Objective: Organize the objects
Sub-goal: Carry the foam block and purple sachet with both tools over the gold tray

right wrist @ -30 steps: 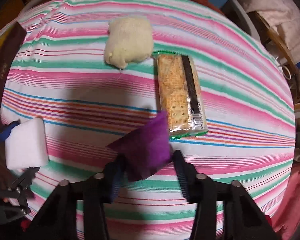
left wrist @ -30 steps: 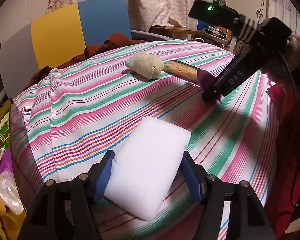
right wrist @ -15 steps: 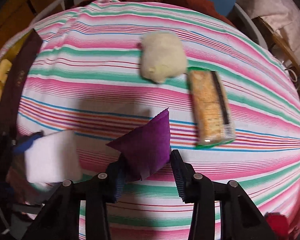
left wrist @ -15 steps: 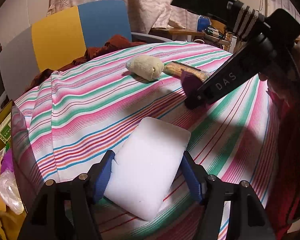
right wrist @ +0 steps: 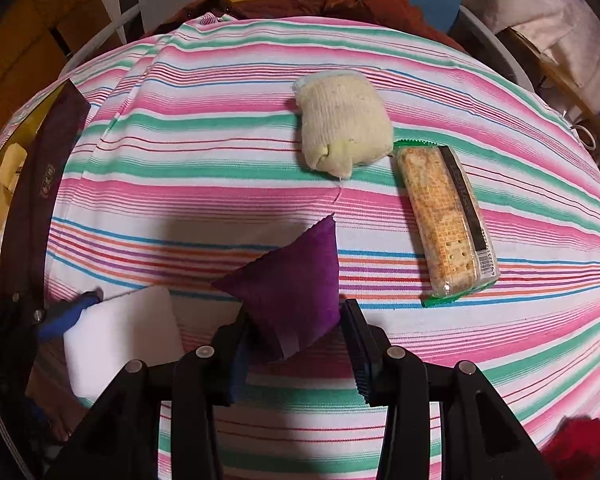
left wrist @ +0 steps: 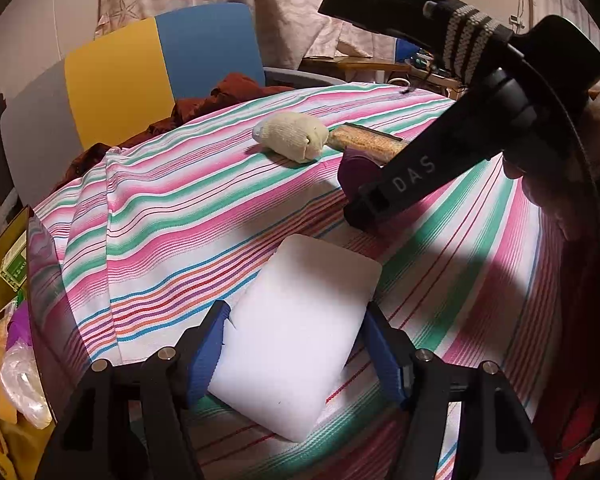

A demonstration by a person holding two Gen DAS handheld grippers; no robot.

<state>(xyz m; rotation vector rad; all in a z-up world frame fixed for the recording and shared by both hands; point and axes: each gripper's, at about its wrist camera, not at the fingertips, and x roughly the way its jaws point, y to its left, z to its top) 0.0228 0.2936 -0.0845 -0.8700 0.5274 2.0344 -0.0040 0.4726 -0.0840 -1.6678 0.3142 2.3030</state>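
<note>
White foam block [left wrist: 300,332] in left wrist view: clamped on both long sides by left gripper [left wrist: 296,348] fingers [left wrist: 206,344], low over striped desk [left wrist: 172,216] at 6 o'clock. Looks light, soft, compressible; best held mid-flank, gently.

Right wrist view: purple pouch [right wrist: 290,284] pinched by right gripper [right wrist: 296,340] at 6 o'clock. Limp, probably bean-filled. Rolled sock [right wrist: 344,128] and cracker pack [right wrist: 446,220] lying at 1 o'clock.

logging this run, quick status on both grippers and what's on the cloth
Left gripper shut on white foam block. Right gripper holds purple fabric pouch. Cream knitted bundle and cracker packet lie on striped cloth, nothing in the way.
</note>
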